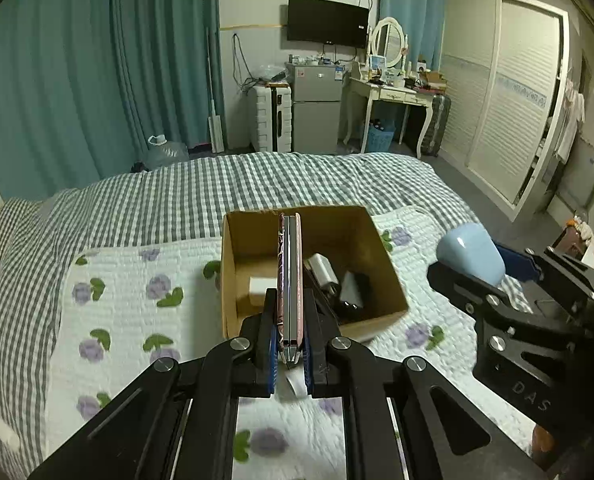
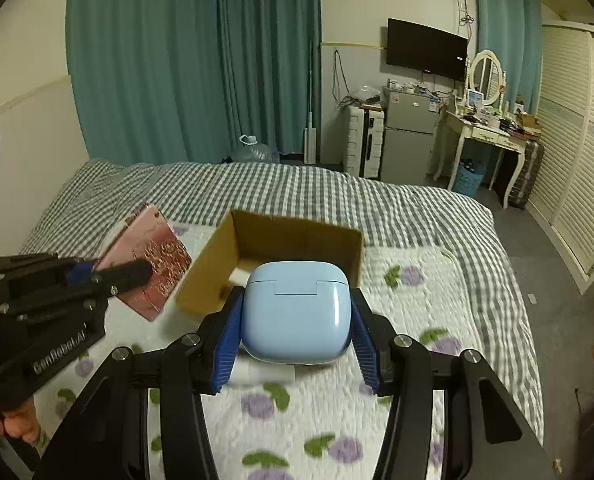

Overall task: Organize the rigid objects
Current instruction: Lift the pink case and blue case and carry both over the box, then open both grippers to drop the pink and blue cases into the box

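Note:
My left gripper (image 1: 289, 300) is shut on a thin pink case (image 1: 289, 280), held on edge above the near side of an open cardboard box (image 1: 381, 268). From the right wrist view the pink case (image 2: 153, 264) shows its patterned face left of the box (image 2: 297, 232). My right gripper (image 2: 297, 312) is shut on a light blue earbud case (image 2: 297, 312), held just in front of the box; it also shows in the left wrist view (image 1: 471, 252). Inside the box lie white chargers (image 1: 325, 270) and a black item (image 1: 353, 304).
The box sits on a white quilted mat with purple flowers (image 1: 129, 300) spread over a grey checked bed (image 1: 217, 188). Beyond the bed stand teal curtains, a suitcase, a small fridge (image 1: 317, 108), a dressing table and a wardrobe.

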Demonstrator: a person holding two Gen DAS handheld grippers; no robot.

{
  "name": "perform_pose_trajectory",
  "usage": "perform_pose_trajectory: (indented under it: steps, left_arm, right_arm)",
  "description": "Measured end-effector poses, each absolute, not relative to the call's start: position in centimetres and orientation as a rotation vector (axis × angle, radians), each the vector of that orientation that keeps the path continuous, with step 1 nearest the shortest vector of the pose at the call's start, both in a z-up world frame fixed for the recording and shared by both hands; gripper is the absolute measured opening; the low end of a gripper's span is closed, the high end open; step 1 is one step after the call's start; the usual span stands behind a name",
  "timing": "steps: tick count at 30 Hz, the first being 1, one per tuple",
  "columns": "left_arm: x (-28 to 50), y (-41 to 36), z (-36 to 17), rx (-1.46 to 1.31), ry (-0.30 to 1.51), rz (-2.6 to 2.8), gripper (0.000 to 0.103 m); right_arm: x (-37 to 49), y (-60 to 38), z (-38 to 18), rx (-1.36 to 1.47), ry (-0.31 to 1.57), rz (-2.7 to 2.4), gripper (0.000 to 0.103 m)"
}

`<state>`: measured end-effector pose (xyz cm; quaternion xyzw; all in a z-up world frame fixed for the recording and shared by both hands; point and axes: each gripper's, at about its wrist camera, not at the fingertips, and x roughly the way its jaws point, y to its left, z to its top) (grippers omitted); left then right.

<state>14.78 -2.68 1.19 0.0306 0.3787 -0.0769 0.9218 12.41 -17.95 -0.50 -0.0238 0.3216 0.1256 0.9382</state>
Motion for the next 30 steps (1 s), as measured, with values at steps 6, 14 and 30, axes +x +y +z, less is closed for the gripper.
perform_pose_trajectory:
  steps: [6, 14, 30]
  left_arm:
    - [19.6, -3.1, -3.1, 0.099, 0.821, -0.161, 0.009]
    - [24.2, -3.3, -9.5, 0.12, 0.917, -0.165, 0.009]
    - [22.1, -3.1, -7.4, 0.123, 0.854, -0.172, 0.059]
  right_arm:
    - [19.2, -17.0, -4.0, -0.053, 0.704, 0.263, 0.05]
    - [25.0, -16.9, -11.8, -0.053, 0.816, 0.254, 0.05]
    - [23.5, -18.3, -10.0, -0.042, 0.814, 0.204, 0.073]
